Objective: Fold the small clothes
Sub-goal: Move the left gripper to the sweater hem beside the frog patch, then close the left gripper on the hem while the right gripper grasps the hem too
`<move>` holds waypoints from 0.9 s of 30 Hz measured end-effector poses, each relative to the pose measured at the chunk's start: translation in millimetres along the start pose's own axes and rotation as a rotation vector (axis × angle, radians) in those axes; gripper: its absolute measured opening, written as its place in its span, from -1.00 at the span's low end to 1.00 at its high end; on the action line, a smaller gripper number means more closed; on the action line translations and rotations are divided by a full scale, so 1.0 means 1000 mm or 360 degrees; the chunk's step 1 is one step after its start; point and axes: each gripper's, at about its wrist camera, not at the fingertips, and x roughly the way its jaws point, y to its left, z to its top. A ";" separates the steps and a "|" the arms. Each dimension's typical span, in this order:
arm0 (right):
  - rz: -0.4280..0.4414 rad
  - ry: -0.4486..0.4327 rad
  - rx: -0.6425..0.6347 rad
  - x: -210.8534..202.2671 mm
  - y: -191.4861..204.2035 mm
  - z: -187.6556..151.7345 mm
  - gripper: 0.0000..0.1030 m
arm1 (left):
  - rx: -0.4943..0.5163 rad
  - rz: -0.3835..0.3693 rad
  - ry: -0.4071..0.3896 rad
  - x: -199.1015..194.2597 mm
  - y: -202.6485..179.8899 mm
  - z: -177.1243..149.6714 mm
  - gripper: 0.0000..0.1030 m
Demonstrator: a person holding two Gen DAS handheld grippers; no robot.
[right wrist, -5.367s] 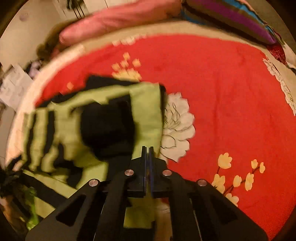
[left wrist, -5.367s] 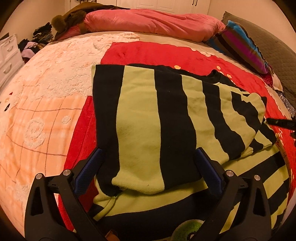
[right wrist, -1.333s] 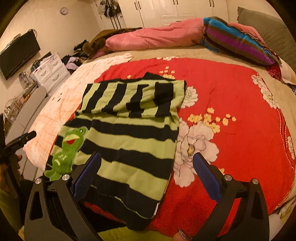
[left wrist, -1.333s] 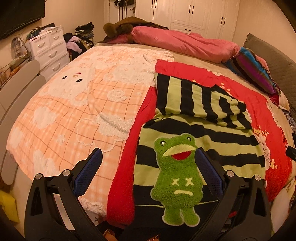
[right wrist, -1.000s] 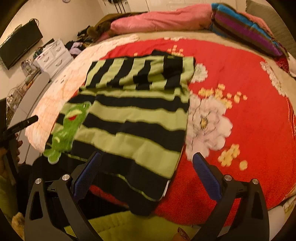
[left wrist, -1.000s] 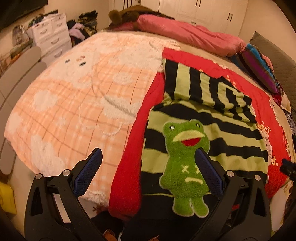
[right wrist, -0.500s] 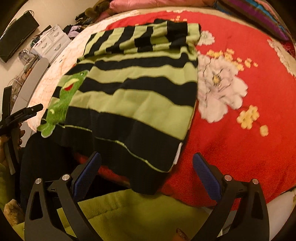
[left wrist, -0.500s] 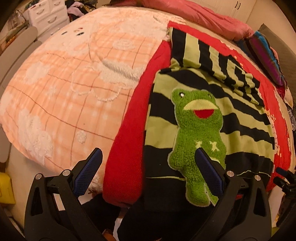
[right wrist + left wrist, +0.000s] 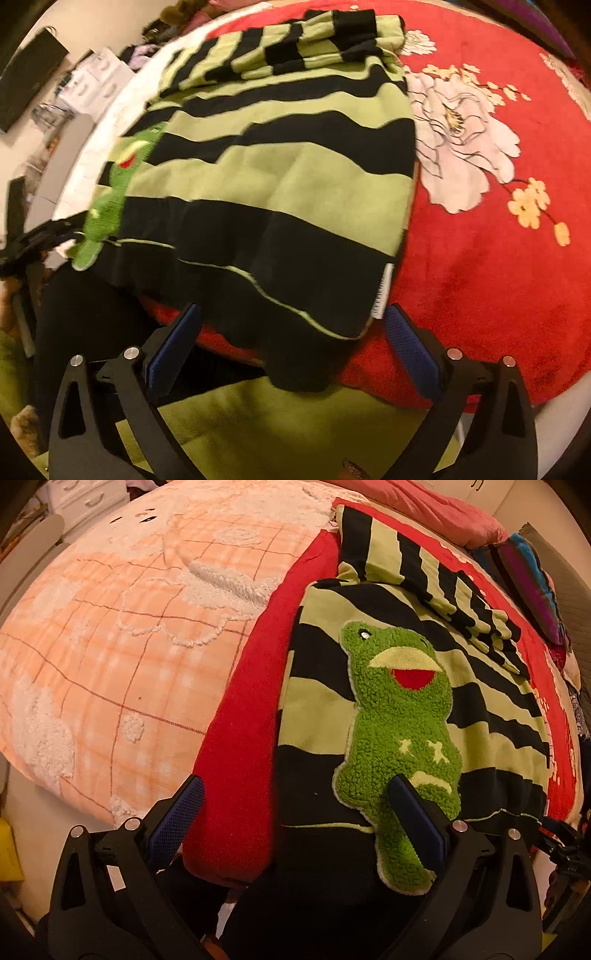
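Note:
A green and black striped sweater [image 9: 480,709] with a fuzzy green frog patch [image 9: 399,738] lies flat on the bed, sleeves folded across its far end. Its black hem hangs over the bed's near edge. My left gripper [image 9: 295,812] is open and empty, low over the hem's left corner by the frog's feet. In the right wrist view the sweater [image 9: 288,177] fills the middle, and my right gripper [image 9: 291,332] is open and empty over the hem's right corner, near a white label [image 9: 382,295]. The left gripper shows far left in that view [image 9: 33,240].
The sweater rests on a red floral blanket [image 9: 498,229] beside a peach checked blanket [image 9: 122,627]. A pink duvet [image 9: 424,509] and a striped pillow [image 9: 528,579] lie at the bed's far end. White drawers [image 9: 96,77] stand against the wall.
Both grippers have dropped lower and closer to the sweater's hem at the near bed edge. Both stay open. The sweater has not moved in the last second.

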 end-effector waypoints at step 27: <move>0.0015 0.0044 -0.0032 0.007 -0.005 -0.002 0.27 | 0.0147 -0.0073 0.0093 0.011 -0.026 -0.004 -0.21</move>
